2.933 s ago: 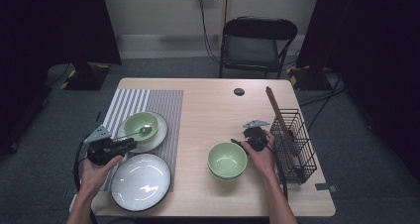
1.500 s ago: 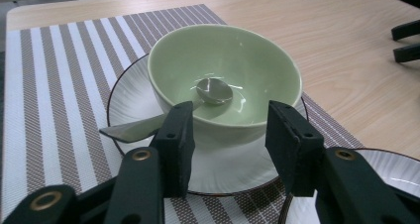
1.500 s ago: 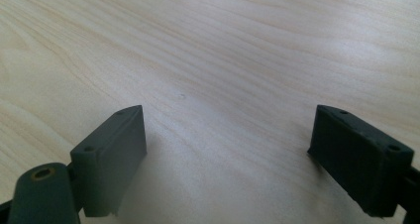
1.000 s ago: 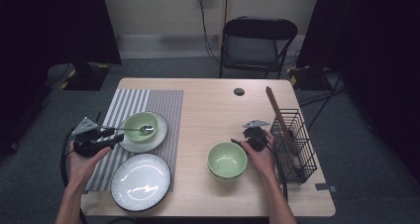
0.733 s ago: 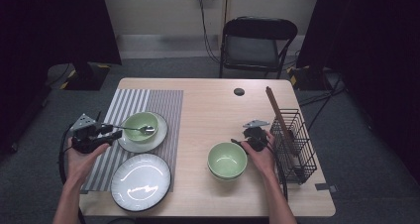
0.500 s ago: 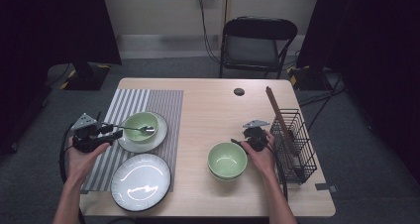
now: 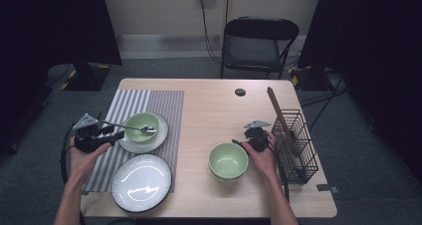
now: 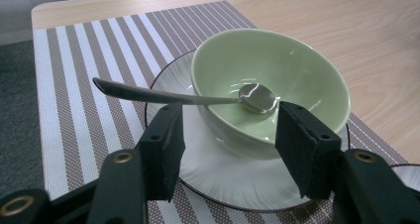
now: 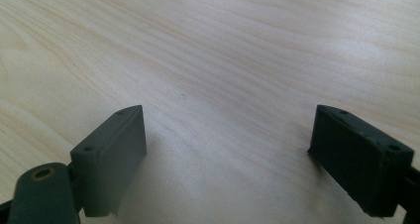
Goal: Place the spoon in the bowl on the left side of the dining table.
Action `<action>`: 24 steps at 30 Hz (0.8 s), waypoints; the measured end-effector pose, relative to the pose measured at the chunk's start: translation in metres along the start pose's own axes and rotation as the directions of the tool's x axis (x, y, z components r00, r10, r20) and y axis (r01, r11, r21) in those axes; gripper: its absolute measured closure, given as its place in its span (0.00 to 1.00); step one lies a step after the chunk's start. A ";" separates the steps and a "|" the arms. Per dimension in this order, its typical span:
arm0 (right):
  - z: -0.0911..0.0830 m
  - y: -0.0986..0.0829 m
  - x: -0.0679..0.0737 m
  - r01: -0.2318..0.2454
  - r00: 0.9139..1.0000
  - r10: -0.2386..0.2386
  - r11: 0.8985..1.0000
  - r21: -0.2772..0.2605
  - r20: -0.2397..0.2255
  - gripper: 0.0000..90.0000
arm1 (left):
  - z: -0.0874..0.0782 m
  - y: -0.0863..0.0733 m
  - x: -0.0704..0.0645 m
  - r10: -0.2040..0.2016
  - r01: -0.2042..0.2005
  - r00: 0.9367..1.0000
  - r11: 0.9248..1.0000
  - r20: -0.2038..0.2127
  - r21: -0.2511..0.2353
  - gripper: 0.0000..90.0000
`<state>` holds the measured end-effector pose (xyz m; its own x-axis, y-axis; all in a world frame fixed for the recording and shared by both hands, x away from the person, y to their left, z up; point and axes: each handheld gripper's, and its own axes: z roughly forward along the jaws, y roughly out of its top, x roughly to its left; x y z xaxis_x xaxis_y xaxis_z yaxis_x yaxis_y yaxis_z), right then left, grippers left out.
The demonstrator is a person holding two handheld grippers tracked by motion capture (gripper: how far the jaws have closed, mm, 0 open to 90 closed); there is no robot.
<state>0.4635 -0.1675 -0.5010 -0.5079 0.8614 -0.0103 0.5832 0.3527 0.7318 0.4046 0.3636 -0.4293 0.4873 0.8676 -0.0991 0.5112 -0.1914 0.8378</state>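
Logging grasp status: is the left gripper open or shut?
Open. The left gripper has its jaws apart and empty, short of the spoon resting in the green bowl.

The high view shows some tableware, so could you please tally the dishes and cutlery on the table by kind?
Green bowls: 2, one on a plate, one by the right tool
White plates: 2
Spoons: 1
Total: 5

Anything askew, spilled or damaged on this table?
Nothing spilled or broken. The one untidy thing: the spoon lies in the green bowl, its handle jutting over the rim above the striped placemat, in front of the open left gripper.
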 end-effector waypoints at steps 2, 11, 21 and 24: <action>0.000 0.000 0.000 0.000 1.000 0.000 1.000 0.000 0.000 0.15 | -0.002 -0.001 0.000 -0.002 0.002 1.000 1.000 -0.001 0.003 0.47; 0.000 0.000 0.000 0.002 1.000 -0.002 1.000 0.000 0.000 0.15 | -0.014 -0.011 0.004 -0.036 0.036 0.999 0.999 -0.019 0.012 0.32; 0.000 0.000 0.000 0.002 1.000 -0.002 1.000 0.000 0.000 0.15 | -0.016 -0.034 0.005 -0.046 0.047 0.999 0.997 -0.020 0.059 0.23; 0.000 0.000 0.000 0.002 1.000 -0.002 1.000 0.000 0.000 0.15 | -0.013 -0.043 0.006 -0.048 0.052 0.998 0.995 -0.046 0.086 0.23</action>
<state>0.4636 -0.1676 -0.5010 -0.5092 0.8606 -0.0114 0.5822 0.3543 0.7318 0.3766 0.3824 -0.4588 0.4288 0.8961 -0.1144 0.5948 -0.1848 0.7823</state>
